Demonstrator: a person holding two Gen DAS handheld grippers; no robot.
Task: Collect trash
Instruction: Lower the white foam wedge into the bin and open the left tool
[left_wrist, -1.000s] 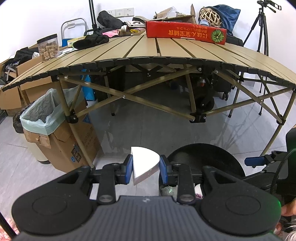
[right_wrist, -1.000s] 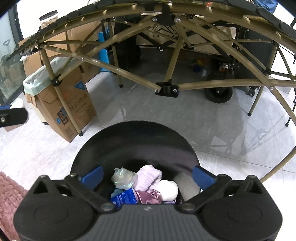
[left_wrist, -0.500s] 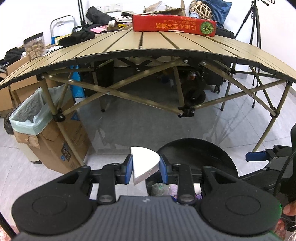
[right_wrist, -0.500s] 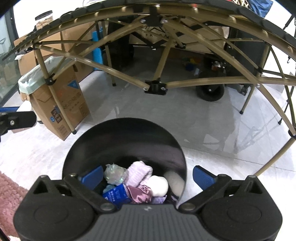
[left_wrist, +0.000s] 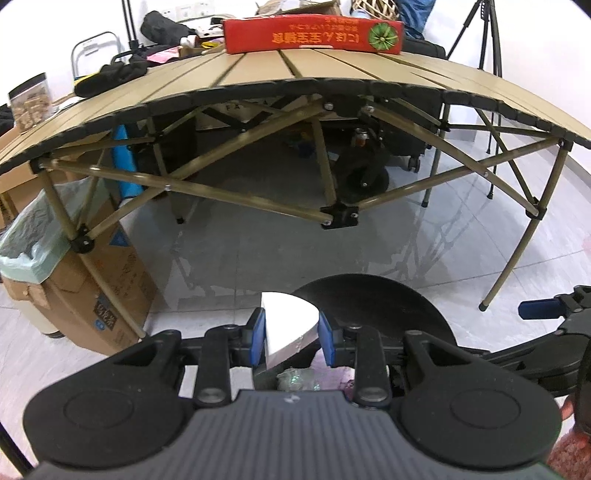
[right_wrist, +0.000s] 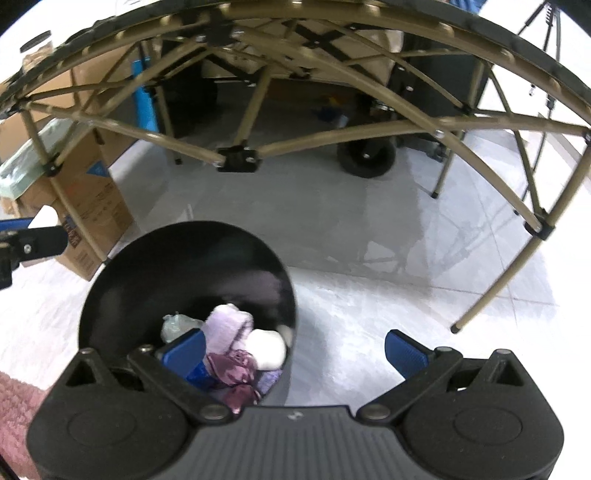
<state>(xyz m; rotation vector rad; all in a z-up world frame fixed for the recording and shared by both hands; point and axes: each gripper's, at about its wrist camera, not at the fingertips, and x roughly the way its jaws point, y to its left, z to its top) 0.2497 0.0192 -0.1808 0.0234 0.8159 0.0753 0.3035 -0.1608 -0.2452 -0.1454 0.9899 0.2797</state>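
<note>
White foam, a wedge-shaped piece (left_wrist: 286, 325), sits clenched between the blue pads of my left tongs (left_wrist: 291, 336), nearest to me in the left wrist view, and it hangs over the near left rim of the black bin (left_wrist: 373, 306) on the floor. My right tongs (right_wrist: 295, 349) are released, jaws spread wide with nothing between them; the left pad hangs over the bin's mouth and the right pad over bare tile. Inside that bin (right_wrist: 122, 280) I see trash already gathered: a crumpled clear wrapper (right_wrist: 175, 326), a pale pink cloth (right_wrist: 231, 323), a white lump (right_wrist: 267, 349), a purple shiny wrapper (right_wrist: 231, 367) and something blue, mostly hidden by my pad. At the left edge of the right wrist view, the tip of the left tongs shows. Farther left stands a cardboard box (left_wrist: 107, 295) lined with a pale green bag. Beyond it rises the folding surface (left_wrist: 332, 64) of tan slats on crossed legs, and on its far side lies a long red carton (left_wrist: 314, 35), with a dark cloth (left_wrist: 110, 75) to the left.
</note>
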